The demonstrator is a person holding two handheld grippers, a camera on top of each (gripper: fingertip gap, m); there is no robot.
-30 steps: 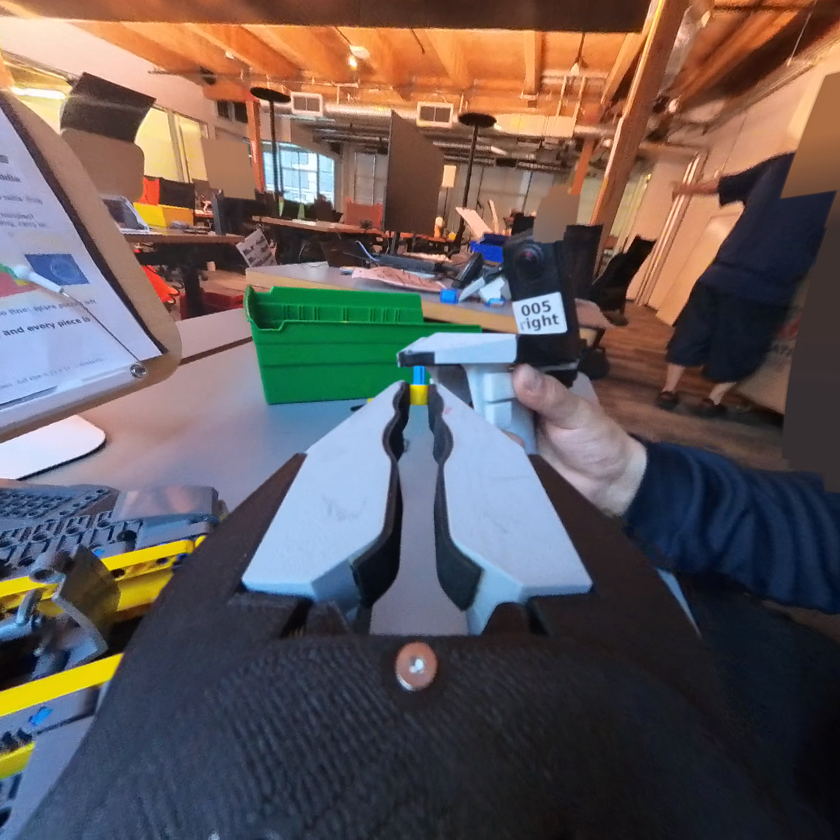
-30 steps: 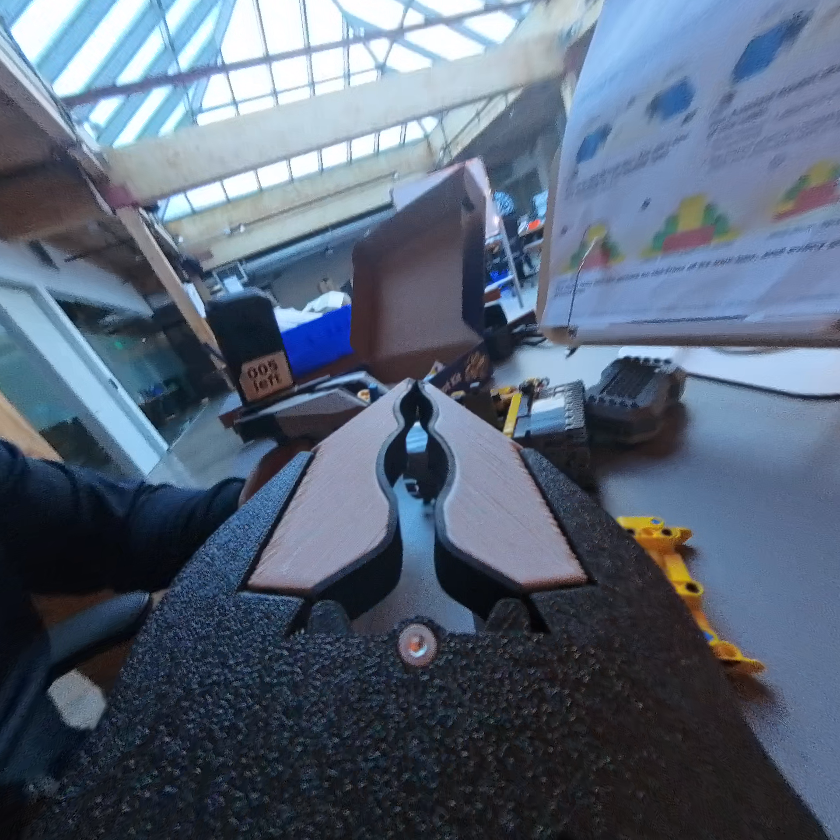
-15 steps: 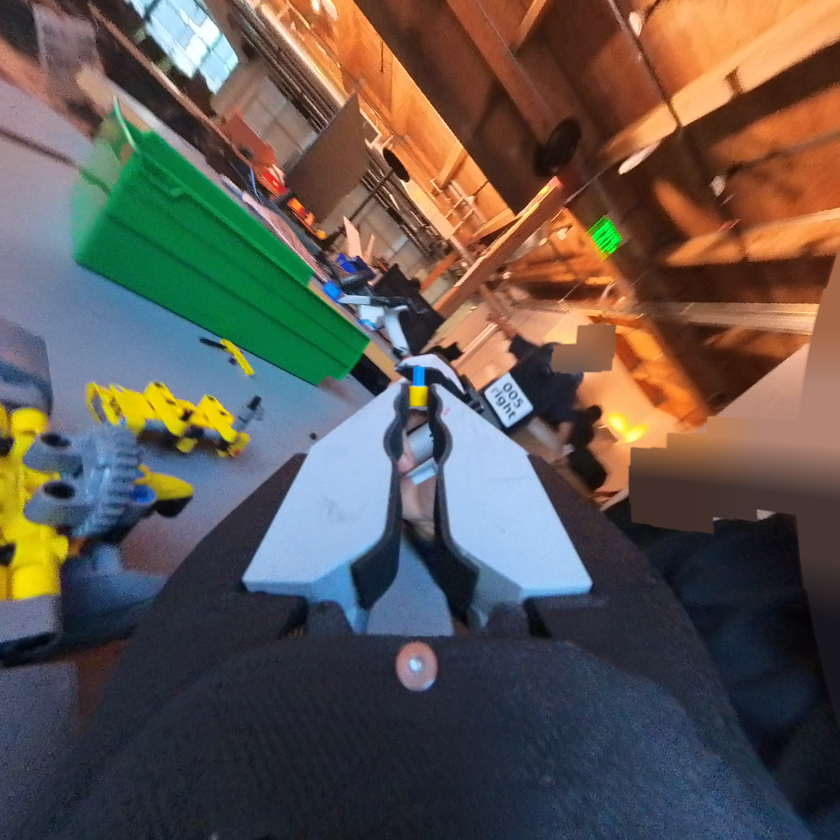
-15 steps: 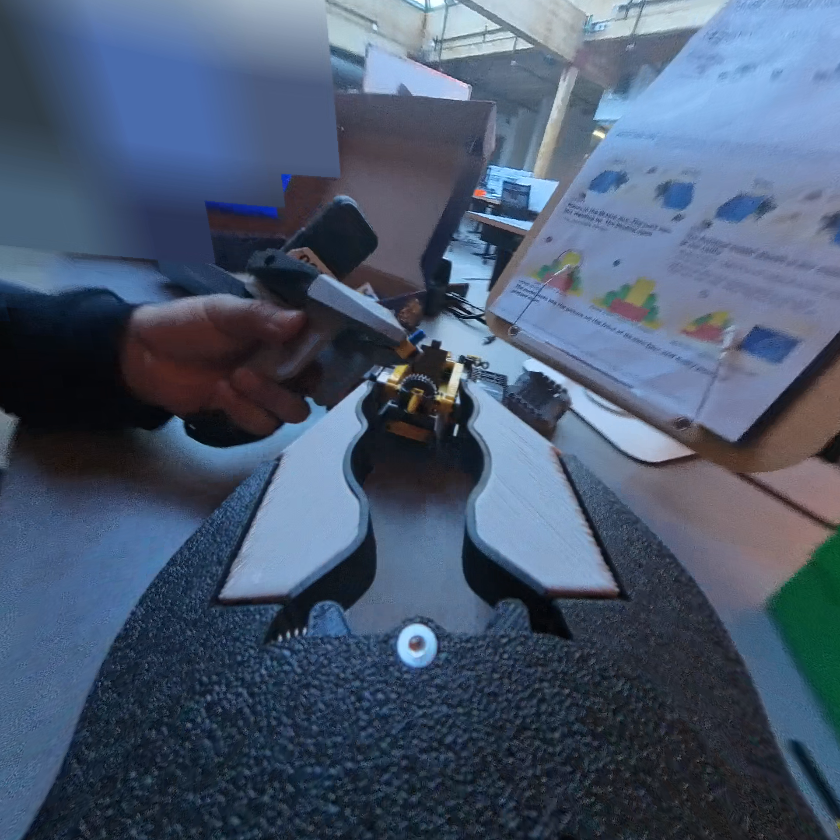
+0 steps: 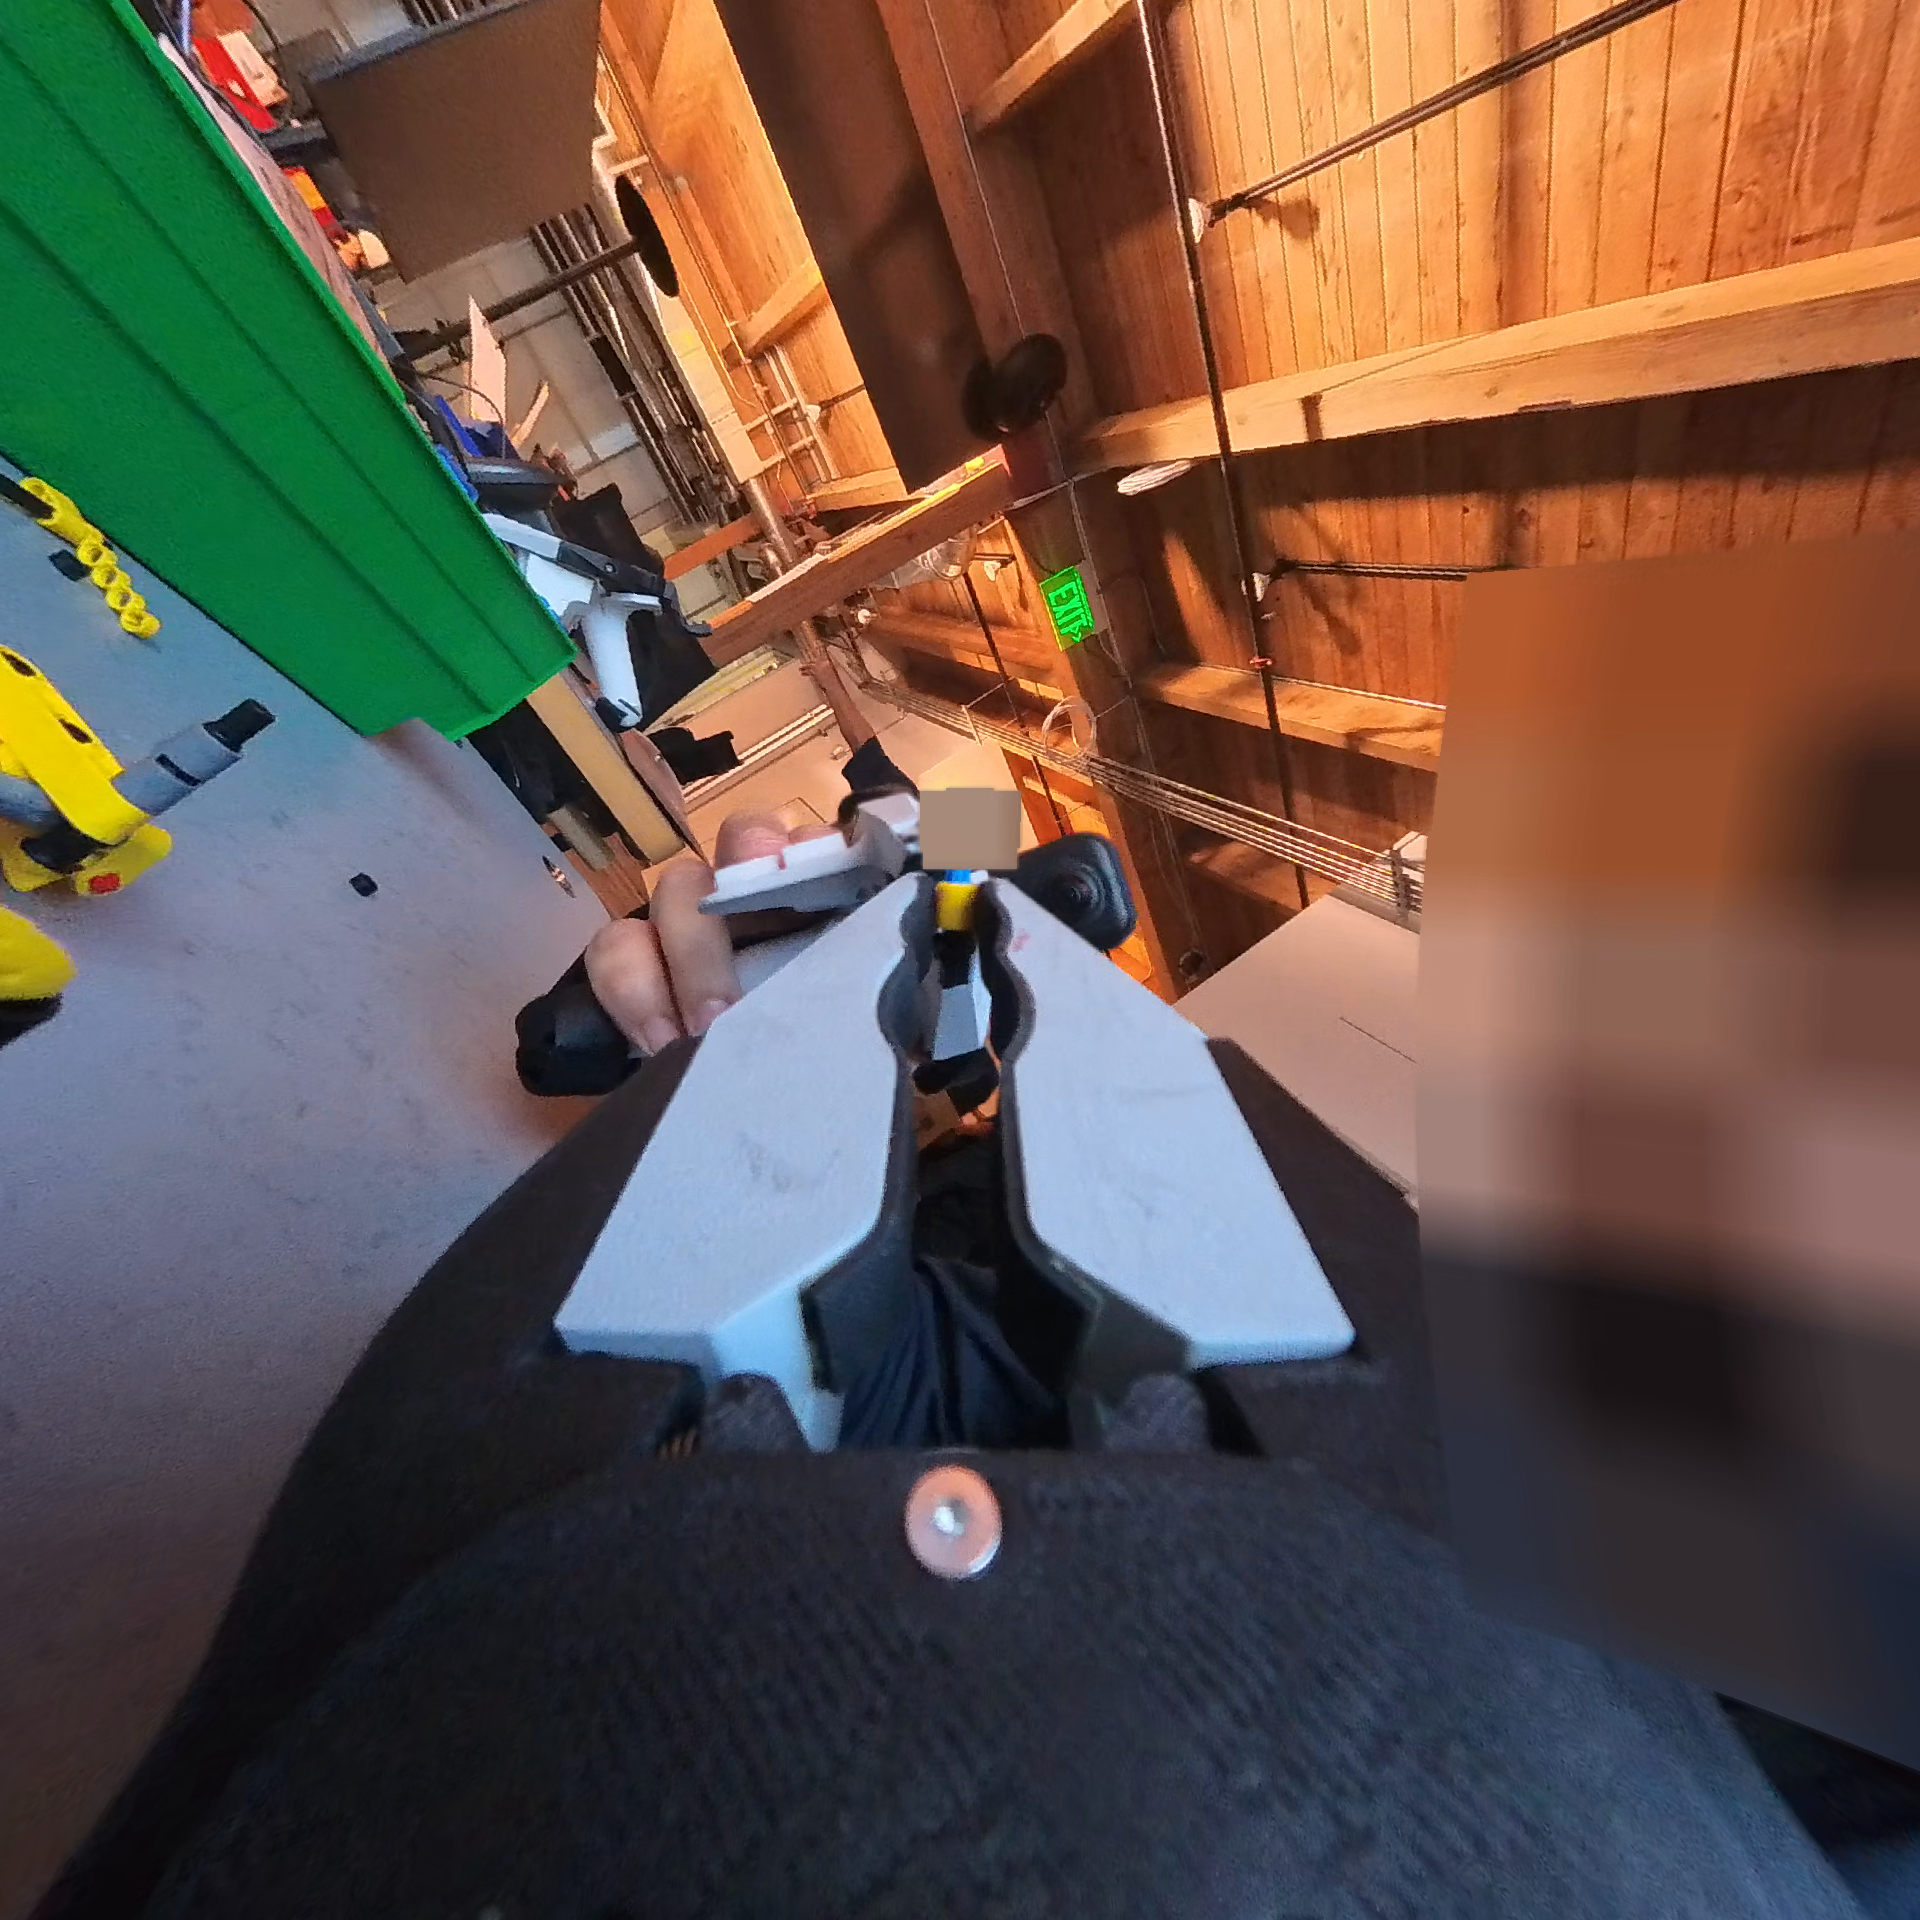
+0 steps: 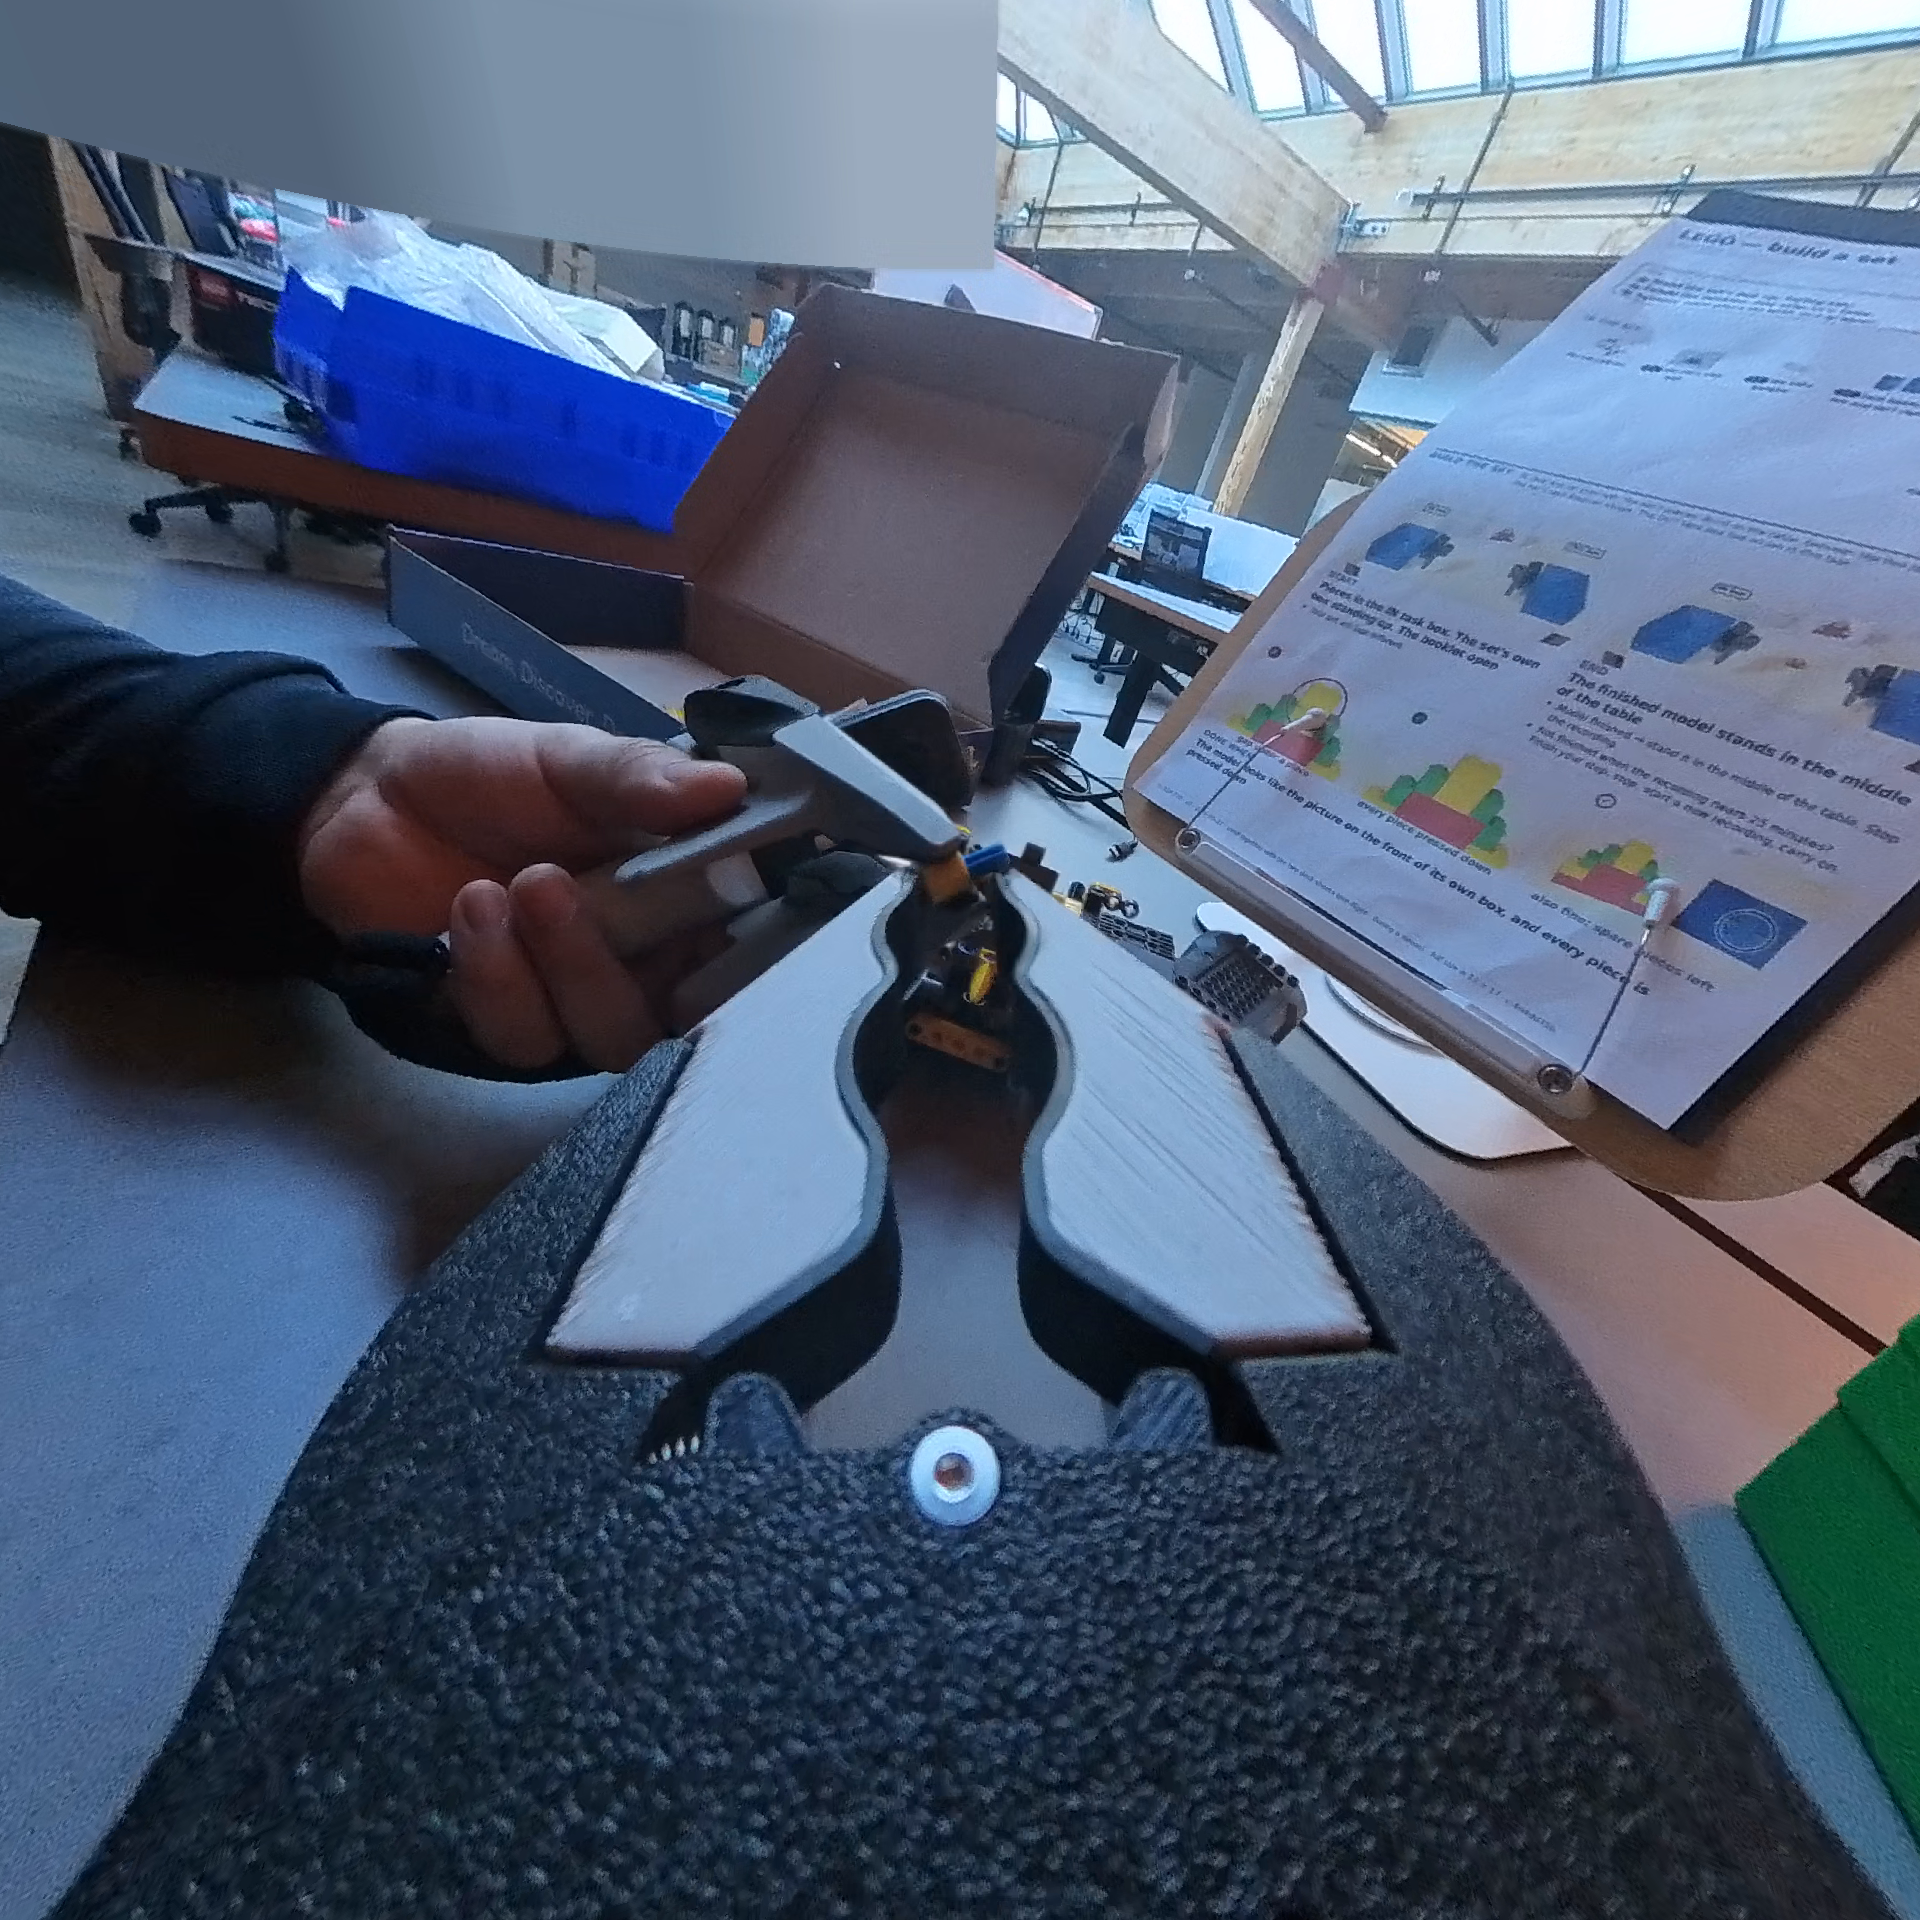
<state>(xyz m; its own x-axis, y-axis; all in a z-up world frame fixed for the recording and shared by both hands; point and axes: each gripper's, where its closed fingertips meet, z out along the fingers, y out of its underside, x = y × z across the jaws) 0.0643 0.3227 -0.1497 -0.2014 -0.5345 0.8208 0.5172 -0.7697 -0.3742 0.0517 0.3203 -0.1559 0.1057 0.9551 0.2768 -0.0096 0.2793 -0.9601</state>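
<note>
My left gripper (image 5: 954, 885) is shut on a small yellow and blue piece (image 5: 953, 906) at its fingertips. It also shows in the right wrist view (image 6: 940, 844), held by a hand (image 6: 499, 831). My right gripper (image 6: 954, 896) is closed narrowly around a black and yellow brick assembly (image 6: 961, 997) that sits between its fingers. The left gripper's tip with the piece touches the top of that assembly, right at the right gripper's tips. In the left wrist view the right gripper's fingers (image 5: 800, 873) point in from the left and meet the left tips.
A green bin (image 5: 208, 416) stands on the grey table (image 5: 260, 1091), with yellow brick parts (image 5: 62, 769) beside it. An instruction sheet on a stand (image 6: 1558, 727), an open cardboard box (image 6: 914, 520) and a grey block (image 6: 1236, 982) lie beyond the right gripper. My left and right fingertips are right by each other.
The left gripper rolled over and kept its piece. The right gripper swung toward the table, opened around the assembly, then narrowed on it. The two tips came together.
</note>
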